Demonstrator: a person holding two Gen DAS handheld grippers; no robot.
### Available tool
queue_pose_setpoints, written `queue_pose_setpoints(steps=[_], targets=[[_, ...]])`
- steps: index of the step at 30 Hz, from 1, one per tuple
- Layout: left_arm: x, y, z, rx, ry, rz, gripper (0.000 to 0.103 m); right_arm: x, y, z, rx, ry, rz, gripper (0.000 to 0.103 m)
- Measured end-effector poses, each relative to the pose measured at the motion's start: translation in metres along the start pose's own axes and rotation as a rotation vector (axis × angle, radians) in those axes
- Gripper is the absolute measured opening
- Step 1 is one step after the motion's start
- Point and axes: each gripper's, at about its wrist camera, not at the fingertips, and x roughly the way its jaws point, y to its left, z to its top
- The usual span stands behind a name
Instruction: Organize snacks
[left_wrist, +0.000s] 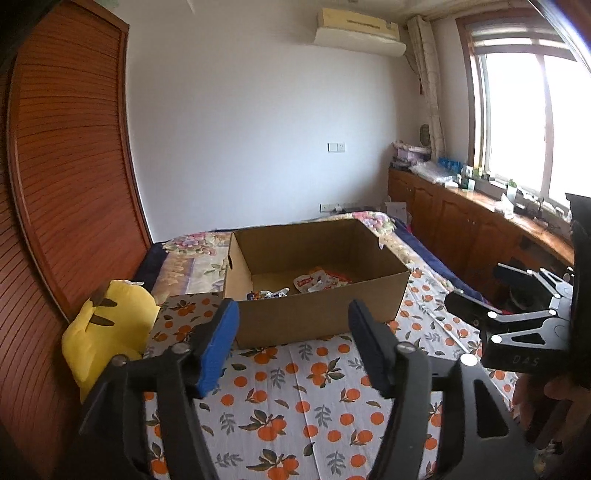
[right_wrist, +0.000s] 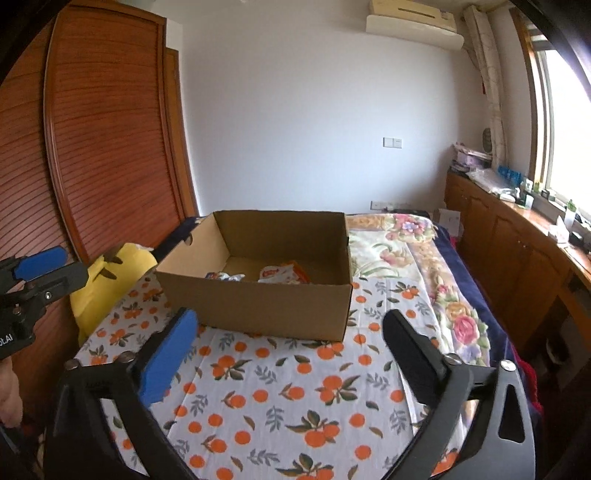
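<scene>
An open brown cardboard box stands on the bed with the orange-print sheet; it also shows in the right wrist view. Several snack packets lie on its floor, white, orange and blue; they also show in the right wrist view. My left gripper is open and empty, held above the sheet in front of the box. My right gripper is open and empty, also in front of the box. Each gripper shows at the edge of the other's view, the right one and the left one.
A yellow plush toy lies left of the box against the wooden louvred wardrobe. A floral blanket covers the bed's far and right parts. A low wooden cabinet with clutter runs under the window on the right.
</scene>
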Motion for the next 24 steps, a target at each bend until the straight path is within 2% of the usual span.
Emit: queue_pose_setpoints(steps=[8,11,16,18,19,24], targets=[[-0.020,0.006,-0.018,-0.028,0.008,0.022,0.071,-0.014,0.006,-0.015,-0.012,0.024,-0.020,0.103],[-0.031,0.008,-0.026,-0.054,-0.007,0.022,0.081,-0.026,0.008,-0.022,-0.019,0.018,-0.026,0.103],[-0.045,0.007,-0.034,-0.044,-0.010,0.031,0.083,-0.041,0.009,-0.031,-0.020,0.018,-0.030,0.103],[-0.051,0.005,-0.037,-0.035,-0.014,0.033,0.092,-0.048,0.009,-0.035,-0.017,0.014,-0.035,0.103],[-0.054,0.004,-0.038,-0.031,-0.020,0.031,0.102,-0.051,0.009,-0.036,-0.018,0.014,-0.035,0.103],[-0.070,0.000,-0.042,-0.035,-0.040,0.020,0.103,-0.068,0.006,-0.041,-0.004,0.002,-0.035,0.103]])
